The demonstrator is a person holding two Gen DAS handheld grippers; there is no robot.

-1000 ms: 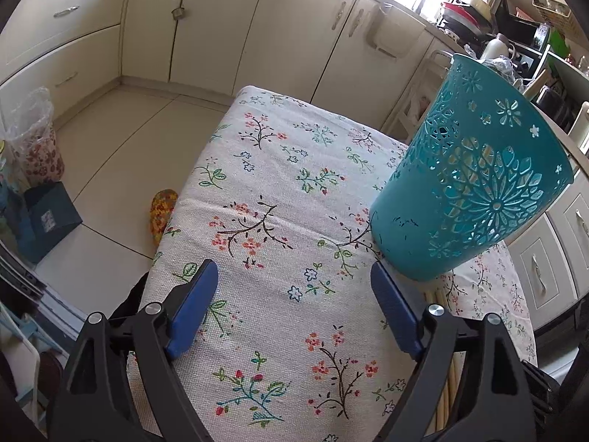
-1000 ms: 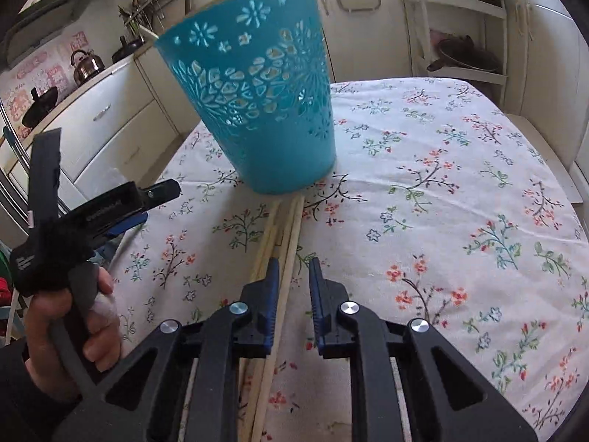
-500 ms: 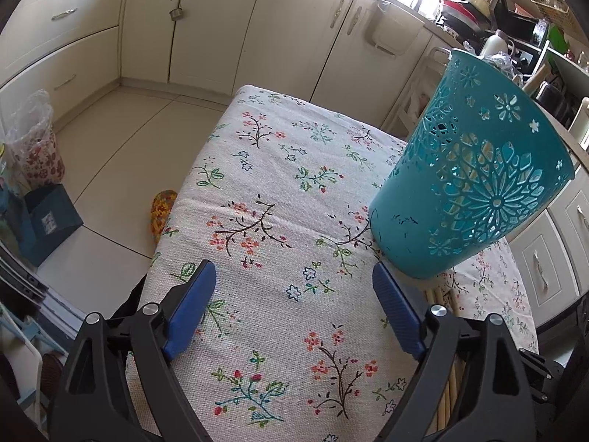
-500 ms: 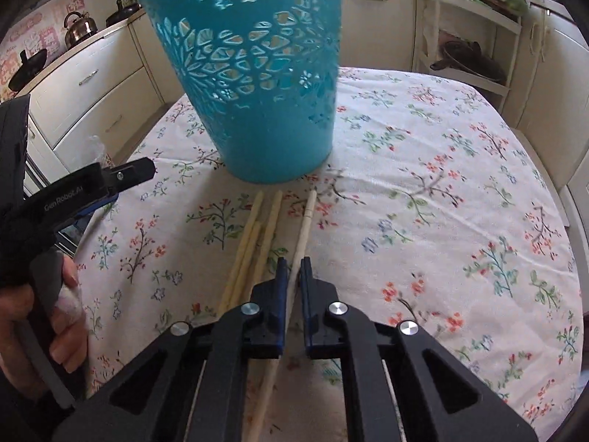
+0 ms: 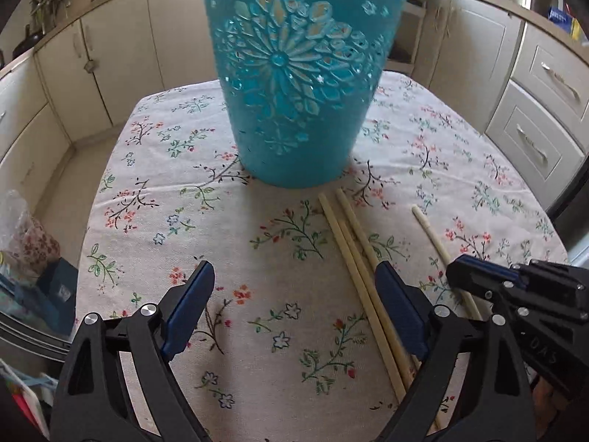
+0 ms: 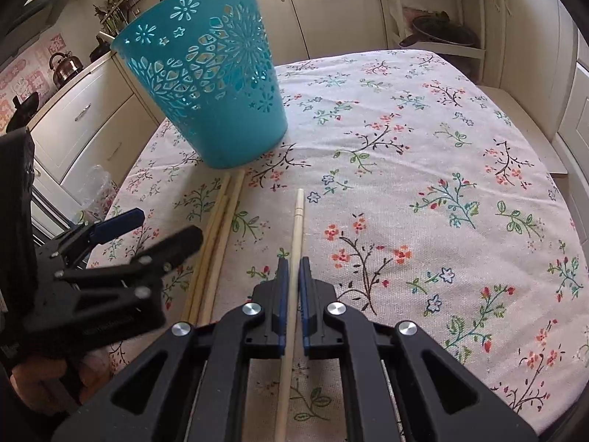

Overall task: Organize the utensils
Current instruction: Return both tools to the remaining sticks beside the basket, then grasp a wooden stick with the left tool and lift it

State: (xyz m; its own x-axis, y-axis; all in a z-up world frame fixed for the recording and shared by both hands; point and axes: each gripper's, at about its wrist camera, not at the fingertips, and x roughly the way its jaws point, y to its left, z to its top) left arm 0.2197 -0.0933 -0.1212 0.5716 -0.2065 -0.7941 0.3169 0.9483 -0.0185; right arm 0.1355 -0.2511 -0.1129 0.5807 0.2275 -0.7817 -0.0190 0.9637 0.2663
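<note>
With the right gripper (image 6: 293, 287) clamped on one pale wooden chopstick (image 6: 297, 217) and the left gripper (image 5: 291, 316) wide open and empty, lift it level and tip it into the far-left perforated turquoise plastic basket (image 6: 206, 73).

basket (image 5: 294, 84) rim cut off at 12 o'clock in left view. near ends of chopsticks (image 5: 362, 276) hidden behind left gripper (image 5: 294, 305) finger around 5 o'clock. left gripper body smeared with motion blur in right view.
</note>
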